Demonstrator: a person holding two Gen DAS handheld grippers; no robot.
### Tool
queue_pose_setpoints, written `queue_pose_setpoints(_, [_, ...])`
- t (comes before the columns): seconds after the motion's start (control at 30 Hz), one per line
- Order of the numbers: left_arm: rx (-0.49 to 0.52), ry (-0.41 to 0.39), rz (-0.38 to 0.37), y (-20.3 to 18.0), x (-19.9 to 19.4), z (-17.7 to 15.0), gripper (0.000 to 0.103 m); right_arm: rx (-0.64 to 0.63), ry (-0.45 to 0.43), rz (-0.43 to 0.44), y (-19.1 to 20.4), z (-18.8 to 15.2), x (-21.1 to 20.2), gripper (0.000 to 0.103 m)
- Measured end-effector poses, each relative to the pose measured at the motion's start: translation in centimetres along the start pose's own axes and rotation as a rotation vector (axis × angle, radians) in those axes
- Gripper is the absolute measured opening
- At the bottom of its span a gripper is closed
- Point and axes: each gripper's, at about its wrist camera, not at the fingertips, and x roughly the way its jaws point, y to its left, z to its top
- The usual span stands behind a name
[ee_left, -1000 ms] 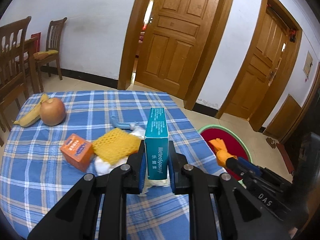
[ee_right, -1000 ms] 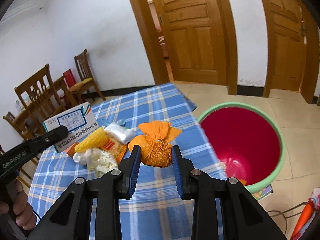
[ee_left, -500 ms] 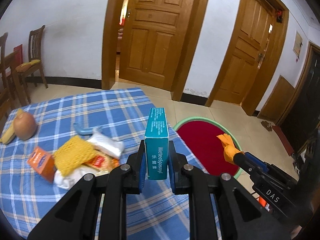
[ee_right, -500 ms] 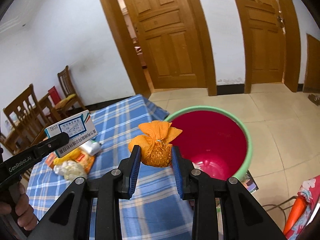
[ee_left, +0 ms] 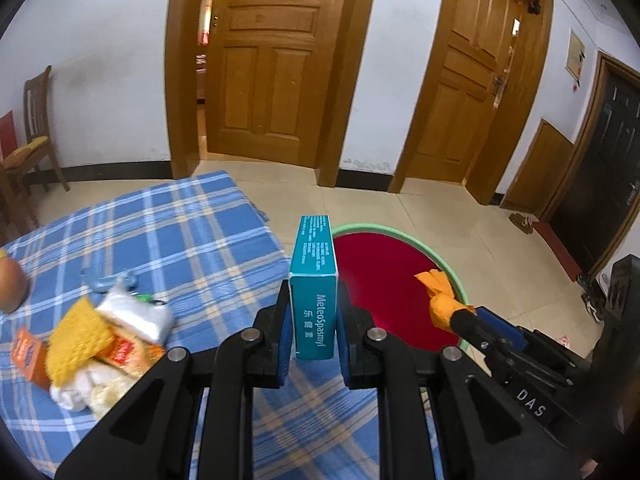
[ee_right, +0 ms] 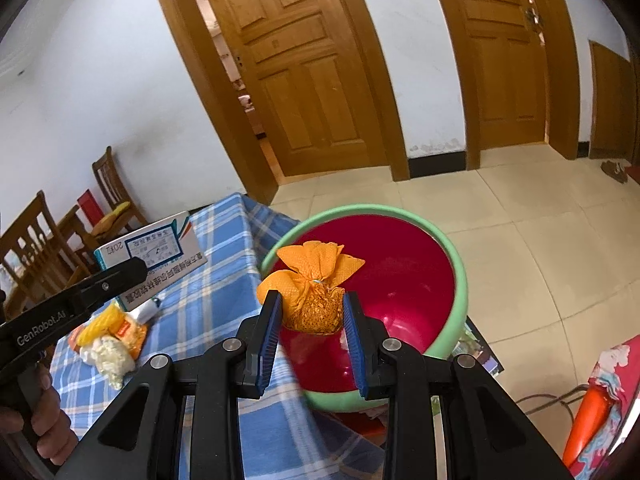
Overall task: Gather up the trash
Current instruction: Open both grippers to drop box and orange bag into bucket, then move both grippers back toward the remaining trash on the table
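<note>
**Both grippers loaded at the rim of the red bin**

Now the left gripper (ee_left: 313, 322) is clamping an upright teal cardboard medicine box (ee_left: 314, 286) between its blue-padded fingers, the box's narrow printed end facing the camera. In the left wrist view the box is standing over the table's edge, and the round red plastic bin with a pale green rim (ee_left: 384, 284) is sitting just beyond it at about 1 o'clock, down on the tiled floor (ee_left: 460, 232) beside the table.

The right gripper (ee_right: 312, 312) is pinching a small knotted orange mesh bag (ee_right: 314, 284), its twisted top flaring upward. In the right wrist view the bag is hanging above the near left part of the bin's opening.

On the blue plaid tablecloth (ee_left: 180, 240), at about 9 o'clock from the box, a heap of litter is lying: a yellow foam fruit net (ee_left: 78, 332), an orange snack wrapper (ee_left: 124, 354), crumpled white tissue (ee_left: 86, 390), a clear plastic bag (ee_left: 136, 314) and a small orange carton (ee_left: 28, 350). A brownish round fruit (ee_left: 10, 284) is showing at the far left edge.

Nothing is lying between either gripper and the bin's mouth. Wooden doors (ee_left: 276, 60) and a wooden chair (ee_left: 38, 120) are standing behind.
</note>
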Motion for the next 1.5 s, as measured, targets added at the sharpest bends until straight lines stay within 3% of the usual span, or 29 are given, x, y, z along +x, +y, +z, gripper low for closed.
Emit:
queue_pose_setpoints(0.37, [0.026, 0.078, -0.020, -2.3, 4.9, 0.1, 0.018, 0.052, 0.040, -0.016, -2.5, 0.3, 2.2, 0.033])
queue_pose_setpoints(0.63, [0.050, 0.097, -0.020, -3.3, 6.3, 0.3, 0.019, 0.080, 0.065, -0.023, -3.1, 0.1, 3.3, 0.042])
queue_pose_setpoints(0.73, [0.053, 0.101, -0.017, -3.5, 6.4, 0.3, 0.035, 0.096, 0.069, -0.029, -3.3, 0.1, 3.3, 0.044])
queue_pose_setpoints(0.77, [0.049, 0.099, -0.014, -3.4, 6.4, 0.3, 0.039, 0.100, 0.069, -0.028, -3.4, 0.1, 3.3, 0.045])
queue_pose_setpoints(0.93, [0.041, 0.100, -0.006, -3.1, 6.1, 0.2, 0.039, 0.108, 0.066, -0.031, -3.4, 0.0, 2.9, 0.046])
queue_pose_setpoints(1.03, [0.030, 0.095, 0.000, -2.7, 5.7, 0.2, 0.041, 0.109, 0.058, -0.036, -3.3, 0.0, 2.4, 0.054])
queue_pose_setpoints(1.5, [-0.050, 0.042, 0.050, 1.3, 1.2, -0.5, 0.042, 0.081, 0.021, 0.002, -0.6, 0.0, 0.0, 0.054])
